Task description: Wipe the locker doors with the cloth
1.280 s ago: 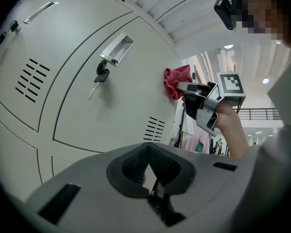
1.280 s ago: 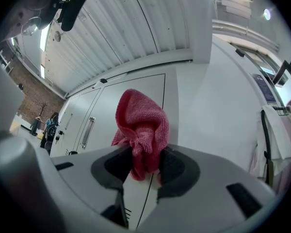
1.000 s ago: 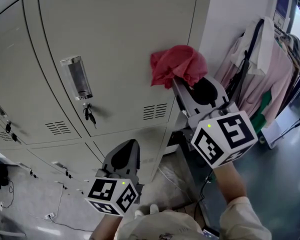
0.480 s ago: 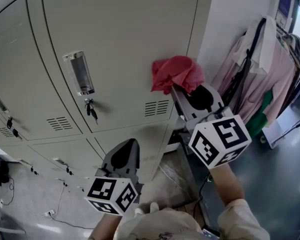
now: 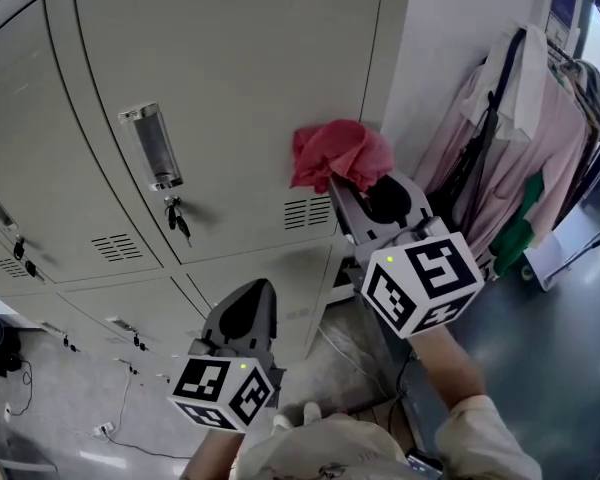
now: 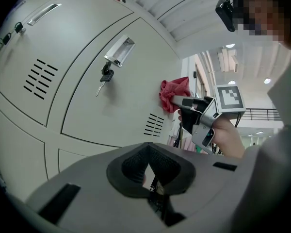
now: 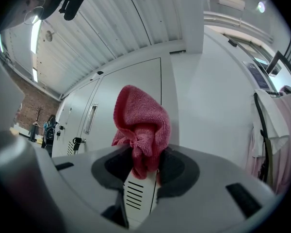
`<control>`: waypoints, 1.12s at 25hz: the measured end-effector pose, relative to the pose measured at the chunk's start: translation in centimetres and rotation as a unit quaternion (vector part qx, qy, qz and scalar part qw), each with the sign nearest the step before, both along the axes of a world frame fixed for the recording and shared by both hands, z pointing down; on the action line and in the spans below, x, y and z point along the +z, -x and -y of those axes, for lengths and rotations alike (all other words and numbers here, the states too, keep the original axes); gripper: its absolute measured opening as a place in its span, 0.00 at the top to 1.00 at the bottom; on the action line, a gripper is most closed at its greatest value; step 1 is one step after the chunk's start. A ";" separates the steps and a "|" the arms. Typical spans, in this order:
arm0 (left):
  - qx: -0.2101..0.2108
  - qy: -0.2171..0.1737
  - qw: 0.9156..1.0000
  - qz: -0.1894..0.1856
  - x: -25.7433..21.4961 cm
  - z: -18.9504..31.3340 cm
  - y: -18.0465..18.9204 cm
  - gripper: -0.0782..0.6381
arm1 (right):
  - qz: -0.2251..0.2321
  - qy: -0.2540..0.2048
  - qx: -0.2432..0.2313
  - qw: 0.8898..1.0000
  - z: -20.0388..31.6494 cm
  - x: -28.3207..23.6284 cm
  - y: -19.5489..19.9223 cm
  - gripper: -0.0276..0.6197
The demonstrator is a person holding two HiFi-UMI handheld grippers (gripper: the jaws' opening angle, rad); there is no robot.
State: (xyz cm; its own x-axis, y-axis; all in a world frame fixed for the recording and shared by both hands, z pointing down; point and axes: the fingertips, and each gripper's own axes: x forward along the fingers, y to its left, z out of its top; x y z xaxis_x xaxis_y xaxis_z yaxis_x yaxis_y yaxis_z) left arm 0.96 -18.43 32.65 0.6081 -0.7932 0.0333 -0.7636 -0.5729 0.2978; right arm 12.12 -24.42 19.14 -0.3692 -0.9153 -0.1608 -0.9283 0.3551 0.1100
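2 hand-held grippers show at the near edge of the head view, each with its marker cube toward the camera. The left hand-held gripper [image 5: 248, 303] hangs low, in front of the lower lockers and apart from them. Its own view shows the left hand-held gripper [image 6: 148, 171] with its jaws together at the tips and nothing between them. Higher and to the right, above a pale sleeve [image 5: 490, 438], the right hand-held gripper [image 5: 352, 183] reaches up toward the lockers. Its own view shows the right hand-held gripper [image 7: 143, 166] clamped on a red cloth [image 7: 140, 125], the jaws pinching a bunched lower fold while the rest of the fabric stands up above them. In the head view the cloth [image 5: 340, 155] lies at the right side of a large grey locker door [image 5: 240, 88], just above that door's vent slots [image 5: 308, 212] and near its right edge. It seems to touch the metal, and the left gripper view shows the cloth [image 6: 175, 92] close against the same door. Well to the left on that door are a recessed handle [image 5: 152, 146] and, just below it, a bunch of keys [image 5: 175, 218] hanging from the lock. Beyond the lockers, to the right, clothes [image 5: 520, 138] hang beside a white wall.
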 end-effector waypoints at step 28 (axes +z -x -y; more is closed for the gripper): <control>-0.079 0.003 0.997 -0.007 0.2 -0.8 5.9 0.88 | -0.022 -0.009 -0.106 0.994 -0.4 0.1 10.5 0.75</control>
